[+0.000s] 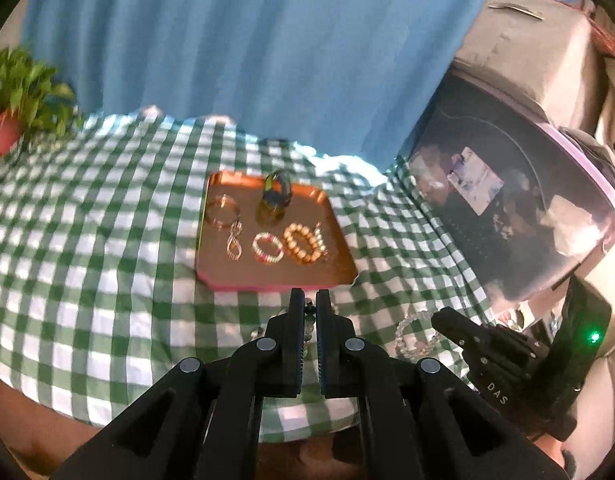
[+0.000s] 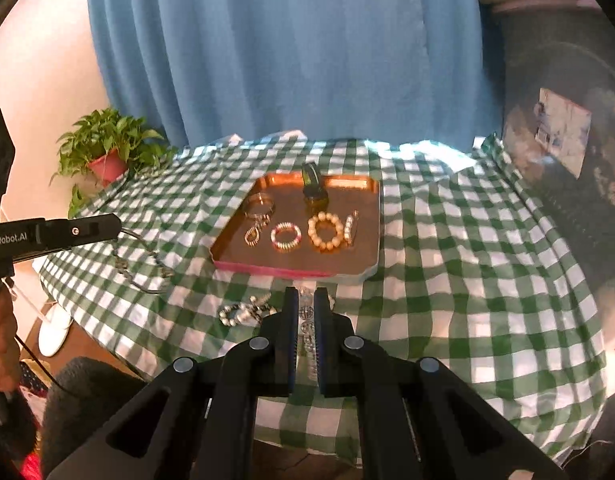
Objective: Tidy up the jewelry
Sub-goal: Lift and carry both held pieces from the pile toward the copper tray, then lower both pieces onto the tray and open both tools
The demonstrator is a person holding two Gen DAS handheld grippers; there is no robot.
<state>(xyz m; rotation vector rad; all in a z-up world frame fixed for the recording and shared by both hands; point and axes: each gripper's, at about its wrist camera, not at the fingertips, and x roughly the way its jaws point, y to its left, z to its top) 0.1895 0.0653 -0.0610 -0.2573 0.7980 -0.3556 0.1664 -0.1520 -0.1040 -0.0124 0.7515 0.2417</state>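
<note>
- The copper tray [image 2: 371, 236] serves as the landmark; it sits on a green-and-white checked cloth [image 2: 467, 280], in front of a blue curtain [image 2: 291, 60].
- Far left of the tray, at the cloth's edge, stands a potted plant [image 2: 107, 152].
- Left of the tray, the left gripper [image 2: 117, 229] is seen side-on from the right wrist view, a dark beaded chain [image 2: 143, 264] dangling from its tip down onto the cloth. In its own view the left gripper [image 1: 310, 304] has its fingers pinched close together on dark beads of that chain [image 1: 309, 318].
- Inside the tray, from left to right: gold bangles [image 2: 260, 204] at the back left, a small gold ring piece [image 2: 252, 236], a red-and-white beaded bracelet [image 2: 286, 237], a wooden bead bracelet [image 2: 326, 231], and a pale slim bracelet [image 2: 350, 230] standing on edge. Behind these, a dark green bangle [image 2: 313, 188] stands upright.
- Just in front of the tray's near edge, a black-and-white bead bracelet [image 2: 243, 312] lies on the cloth.
- To its right, the right gripper [image 2: 306, 302] is squeezed narrowly on a clear crystal bead bracelet [image 2: 307, 320], just short of the tray's near rim.
</note>
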